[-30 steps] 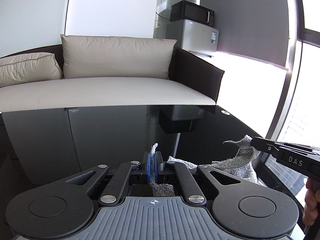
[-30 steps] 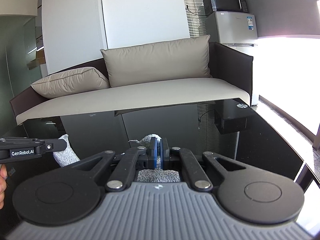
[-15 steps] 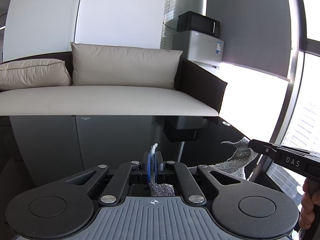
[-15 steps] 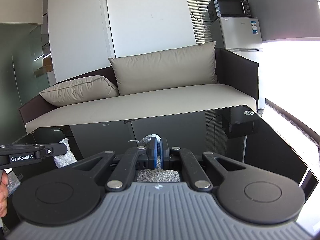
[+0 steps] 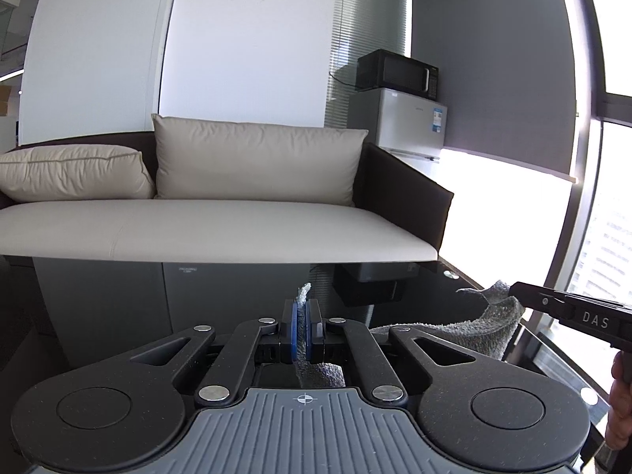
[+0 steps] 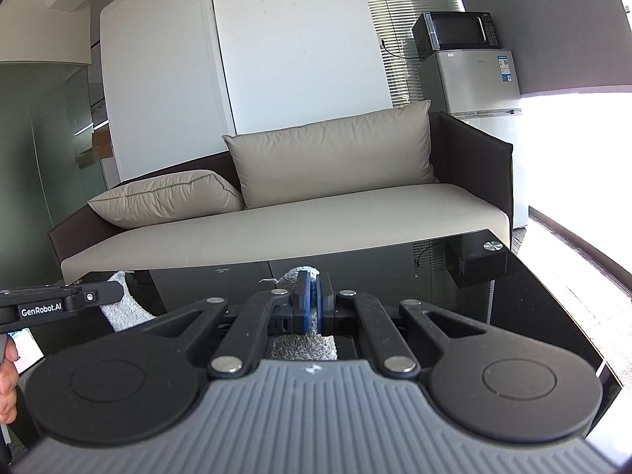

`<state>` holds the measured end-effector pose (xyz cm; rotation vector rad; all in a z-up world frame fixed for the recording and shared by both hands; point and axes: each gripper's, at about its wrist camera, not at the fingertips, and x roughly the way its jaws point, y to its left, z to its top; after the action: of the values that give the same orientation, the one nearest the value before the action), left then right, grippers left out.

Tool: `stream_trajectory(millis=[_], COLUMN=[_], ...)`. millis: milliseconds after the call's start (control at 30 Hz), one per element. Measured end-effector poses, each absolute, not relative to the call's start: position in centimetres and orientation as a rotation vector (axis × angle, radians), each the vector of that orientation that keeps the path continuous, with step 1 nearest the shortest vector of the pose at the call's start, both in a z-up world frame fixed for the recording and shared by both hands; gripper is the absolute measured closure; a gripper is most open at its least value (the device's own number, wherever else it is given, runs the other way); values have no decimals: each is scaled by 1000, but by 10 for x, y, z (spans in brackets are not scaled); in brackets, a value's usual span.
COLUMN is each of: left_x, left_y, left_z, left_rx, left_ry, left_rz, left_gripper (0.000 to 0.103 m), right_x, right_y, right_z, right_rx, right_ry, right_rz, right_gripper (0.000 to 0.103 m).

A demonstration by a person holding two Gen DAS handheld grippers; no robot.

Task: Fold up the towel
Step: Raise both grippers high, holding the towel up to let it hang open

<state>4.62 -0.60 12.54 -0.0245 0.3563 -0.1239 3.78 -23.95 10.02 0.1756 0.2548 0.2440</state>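
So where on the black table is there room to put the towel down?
The black table is bare between the sofa edge and both hand-held grippers, left and right. It is crowded only near them, where the towel hangs.

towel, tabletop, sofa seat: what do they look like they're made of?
Towel: grey terry cloth by the looped, nubby pile; soft, it sags between the left gripper and right gripper.
Tabletop: black glass or a high-gloss panel, since it mirrors the sofa and cabinet; can't tell which.
Sofa seat: smooth beige leather or a faux version, matte with light creasing.
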Motion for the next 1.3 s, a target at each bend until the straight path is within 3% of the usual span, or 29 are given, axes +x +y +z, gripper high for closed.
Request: stream_trajectory(millis=[767,1300], left_x=[-1,-27], left_y=[-31,-43], left_z=[230,244], left_rx=[46,39], left_ry=[219,209], left_rz=[-102,-92], left_gripper=[99,99], right_x=[-20,-54], right_y=[-252,-268], right_z=[191,219], right_rx=[150,123], right_ry=[133,111], right_rz=[249,220], right_gripper=[101,101])
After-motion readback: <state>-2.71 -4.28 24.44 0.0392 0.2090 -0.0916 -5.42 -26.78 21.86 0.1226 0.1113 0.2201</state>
